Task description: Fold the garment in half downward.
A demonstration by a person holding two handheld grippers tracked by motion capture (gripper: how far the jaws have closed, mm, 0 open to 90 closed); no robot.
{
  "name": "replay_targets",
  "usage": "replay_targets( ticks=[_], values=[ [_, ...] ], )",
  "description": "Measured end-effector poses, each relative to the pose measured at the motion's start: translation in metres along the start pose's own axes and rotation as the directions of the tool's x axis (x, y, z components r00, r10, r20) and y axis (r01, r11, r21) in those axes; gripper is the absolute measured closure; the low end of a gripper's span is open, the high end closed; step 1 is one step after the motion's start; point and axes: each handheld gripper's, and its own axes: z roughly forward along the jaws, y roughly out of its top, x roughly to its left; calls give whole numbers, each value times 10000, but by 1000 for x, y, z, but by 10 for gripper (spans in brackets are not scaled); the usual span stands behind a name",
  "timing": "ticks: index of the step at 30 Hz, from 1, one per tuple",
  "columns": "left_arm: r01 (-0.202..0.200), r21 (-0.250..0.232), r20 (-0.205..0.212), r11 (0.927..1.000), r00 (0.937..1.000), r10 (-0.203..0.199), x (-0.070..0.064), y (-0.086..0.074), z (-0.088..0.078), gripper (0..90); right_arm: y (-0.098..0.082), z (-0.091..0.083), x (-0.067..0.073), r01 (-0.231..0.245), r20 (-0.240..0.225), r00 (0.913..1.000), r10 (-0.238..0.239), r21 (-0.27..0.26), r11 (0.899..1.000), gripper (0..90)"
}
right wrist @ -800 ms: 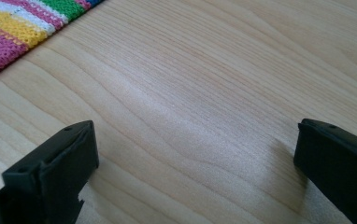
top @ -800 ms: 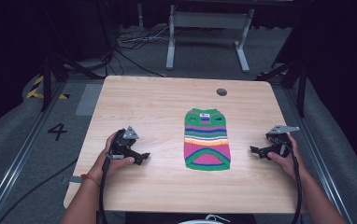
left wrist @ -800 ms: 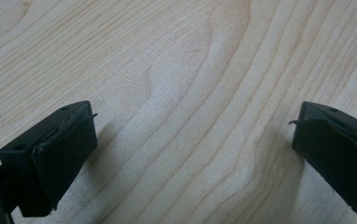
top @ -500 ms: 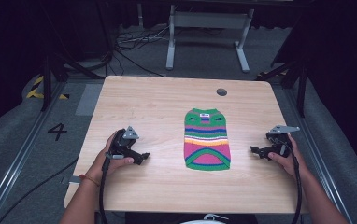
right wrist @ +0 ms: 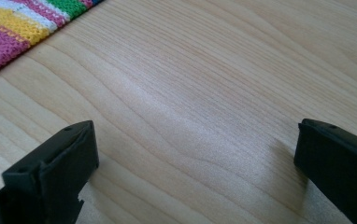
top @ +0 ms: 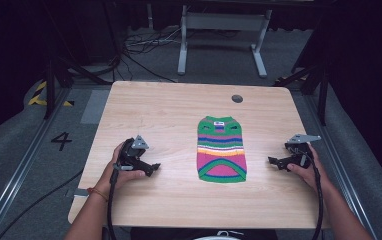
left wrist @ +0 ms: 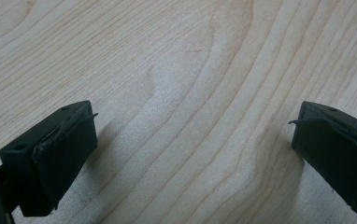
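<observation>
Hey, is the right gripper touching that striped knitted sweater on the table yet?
Apart. In the high view, bare wood lies between the right gripper and the striped sweater. The right gripper view shows open jaws over bare table.

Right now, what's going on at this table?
A person sits at a wooden table with a two-jaw gripper in each hand. A small striped knitted sweater lies flat between them, untouched. The left gripper and the right gripper rest on the tabletop on either side of it, both open and empty, the right one nearer the sweater.
</observation>
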Motion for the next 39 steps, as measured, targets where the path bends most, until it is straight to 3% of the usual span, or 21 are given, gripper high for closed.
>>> replay_targets(
  ticks=[4, 8, 11, 13, 15, 18, 21, 23, 25, 31, 39],
  values=[
    [38, 50, -92, 10000, 10000, -38, 1, 1, -1, 21, 0, 0, -1, 59, -64, 10000, -59, 7, 10000, 2],
    [-114, -75, -46, 9999, 9999, 113, 0, 3, -4, 179, -1, -2, -3, 87, -34, 10000, -87, -57, 9999, 33],
    [-154, 126, -48, 9998, 9999, 154, 0, 7, -4, 190, 0, -3, -4, 143, -48, 9999, -143, 7, 9999, 80],
    [-79, 148, -180, 9999, 9998, 81, 0, 10, -5, 194, 2, -6, -4, 208, -105, 9997, -209, -88, 9997, 227],
    [96, 66, -46, 9999, 9999, -96, 2, 13, -6, 198, 5, -7, -5, 140, -20, 9999, -140, -44, 9999, 162],
    [119, -69, -135, 9999, 9998, -120, 6, 19, -11, 217, 10, -10, -5, 148, -132, 9998, -149, -84, 9999, 243],
    [27, -67, -169, 10000, 9999, -28, 6, 27, -14, 232, 15, -15, -3, 466, -21, 9989, -467, -275, 9985, 254],
    [-14, -50, -70, 10000, 10000, 14, 7, 37, -15, 235, 22, -16, -4, 227, -130, 9997, -228, -131, 9997, 262],
    [-212, -98, -59, 9997, 9998, 211, 6, 46, -15, 256, 28, -18, -4, 272, -160, 9995, -276, -258, 9993, 282],
    [-370, -125, 176, 9992, 9992, 372, 5, 71, 0, 254, 57, -15, -2, 371, -319, 9988, -383, -393, 9985, 303],
    [-291, -339, 330, 9990, 9990, 303, 11, 106, 31, 291, 97, 8, 5, 528, -721, 9959, -554, -374, 9979, 370]
  ],
)
